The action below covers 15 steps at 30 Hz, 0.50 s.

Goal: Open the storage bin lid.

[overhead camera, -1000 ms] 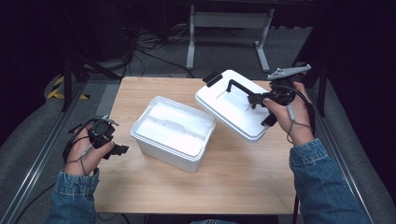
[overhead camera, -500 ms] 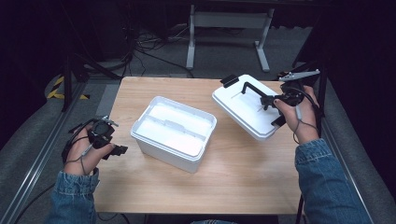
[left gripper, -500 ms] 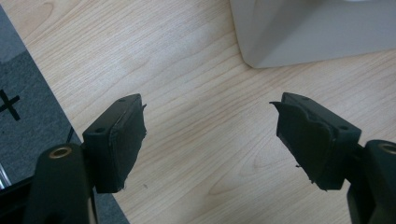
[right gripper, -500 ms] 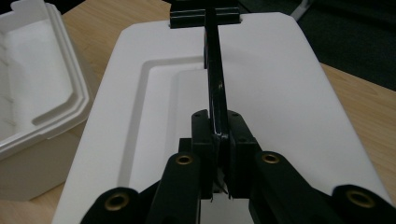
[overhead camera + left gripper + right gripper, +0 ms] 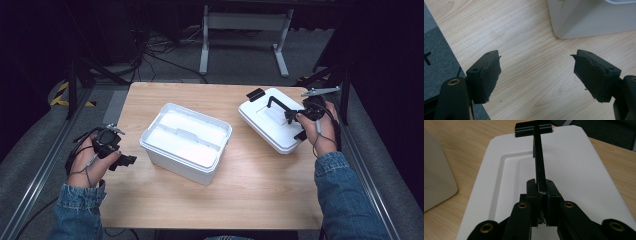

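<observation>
Ideally the right gripper point(image 5: 541, 202), jaws pinching the lid's black handle point(image 5: 538, 162), lowers the lid point(image 5: 272, 120) flat near the tabletop's point(image 5: 260, 190) right edge, seemingly almost down, before letting go.

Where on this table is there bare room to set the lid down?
The near strip of the table, in front of the white box, is bare, as is the gap between box and lid. The far left corner is free too. The right edge is crowded by the lid and the right gripper.

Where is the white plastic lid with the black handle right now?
In the high view, the white plastic lid with the black handle sits on the wooden table's right side, right of the open white plastic box, its handle clamped by the right gripper.
</observation>
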Available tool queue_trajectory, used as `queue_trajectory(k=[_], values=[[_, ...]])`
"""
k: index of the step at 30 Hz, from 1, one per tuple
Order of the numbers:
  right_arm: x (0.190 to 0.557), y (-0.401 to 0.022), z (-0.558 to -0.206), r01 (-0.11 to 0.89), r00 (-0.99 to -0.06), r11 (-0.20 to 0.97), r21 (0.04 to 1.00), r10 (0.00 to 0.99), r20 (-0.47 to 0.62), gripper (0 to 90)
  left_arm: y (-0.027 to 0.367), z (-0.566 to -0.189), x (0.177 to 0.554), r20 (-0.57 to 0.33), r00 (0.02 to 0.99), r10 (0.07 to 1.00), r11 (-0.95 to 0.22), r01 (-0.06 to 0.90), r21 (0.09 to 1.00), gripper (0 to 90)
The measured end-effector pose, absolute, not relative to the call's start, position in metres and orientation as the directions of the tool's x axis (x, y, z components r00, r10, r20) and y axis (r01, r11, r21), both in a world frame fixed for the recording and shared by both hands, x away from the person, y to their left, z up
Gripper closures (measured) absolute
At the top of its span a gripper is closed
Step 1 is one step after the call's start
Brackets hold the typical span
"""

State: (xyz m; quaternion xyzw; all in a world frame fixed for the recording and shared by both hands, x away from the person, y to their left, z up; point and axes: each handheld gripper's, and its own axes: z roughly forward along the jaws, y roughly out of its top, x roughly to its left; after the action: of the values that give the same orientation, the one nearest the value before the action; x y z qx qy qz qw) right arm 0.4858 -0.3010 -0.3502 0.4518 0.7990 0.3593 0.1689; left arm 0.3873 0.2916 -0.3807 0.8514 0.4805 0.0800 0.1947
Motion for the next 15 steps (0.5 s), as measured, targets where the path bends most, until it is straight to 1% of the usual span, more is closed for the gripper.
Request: queue_trajectory(k=[6, 15], values=[[0.489, -0.305, -0.370, 0.619, -0.522, 0.325, 0.715, 0.850, 0.066, 85.4, 0.292, -0.381, 0.388, -0.042, 0.530, 0.847, -0.470, 0.782, 0.409, 22.1], [0.491, -0.310, -0.391, 0.635, -0.511, 0.321, 0.703, 0.857, 0.070, 85.4, 0.292, -0.382, 0.387, -0.055, 0.524, 0.850, -0.461, 0.791, 0.403, 22.3]])
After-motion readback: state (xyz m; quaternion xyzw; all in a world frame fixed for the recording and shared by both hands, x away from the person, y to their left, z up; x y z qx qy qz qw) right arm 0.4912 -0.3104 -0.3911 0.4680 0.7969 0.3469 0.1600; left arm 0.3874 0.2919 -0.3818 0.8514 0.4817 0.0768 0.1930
